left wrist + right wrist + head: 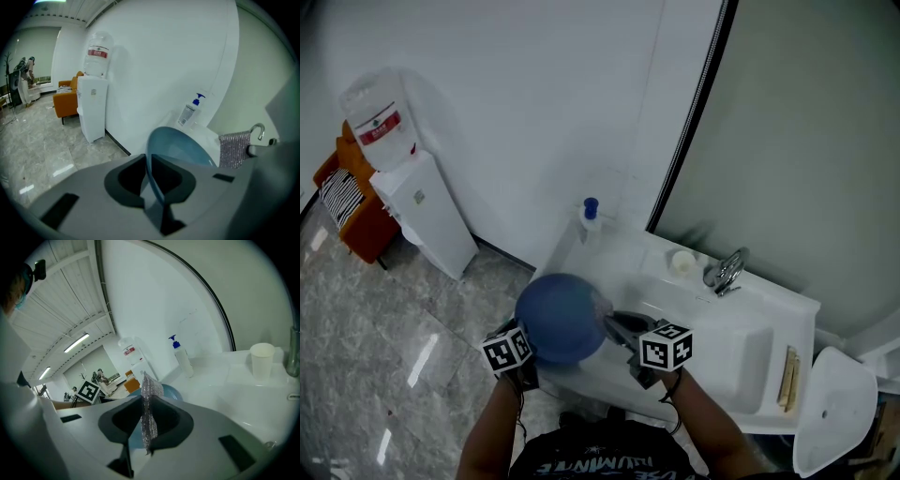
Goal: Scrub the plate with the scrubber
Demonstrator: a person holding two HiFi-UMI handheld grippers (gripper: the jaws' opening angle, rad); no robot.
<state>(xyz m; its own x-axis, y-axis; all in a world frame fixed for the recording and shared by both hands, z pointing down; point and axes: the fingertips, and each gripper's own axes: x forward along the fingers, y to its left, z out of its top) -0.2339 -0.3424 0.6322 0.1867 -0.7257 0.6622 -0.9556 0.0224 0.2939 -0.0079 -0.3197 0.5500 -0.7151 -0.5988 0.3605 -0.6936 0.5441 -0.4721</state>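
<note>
The blue plate [560, 318] is held in the air over the front left corner of the white sink unit [769, 309], tilted, with its hollow face turned toward the right gripper. The left gripper [147, 161] has its jaws pressed onto the plate's rim, which runs through the narrow gap between them in the left gripper view. The right gripper [146, 401] pinches a silver mesh scrubber [149, 413], which stands upright between its jaws and sticks out above them. In the head view the right gripper's tip sits at the plate's right edge. In the left gripper view the scrubber hangs just beside the far rim of the plate, but whether mesh and plate touch cannot be told. Behind them on the sink unit stand a chrome faucet [727, 270] and, just to its left, a small white cup [682, 262]. A pump soap bottle [590, 214] with a blue top stands at the back left corner against the white wall. Well apart to the left, a white water dispenser [408, 187] carries an upturned bottle, with an orange chair [347, 202] just beside it on the grey marbled floor [384, 347].
</note>
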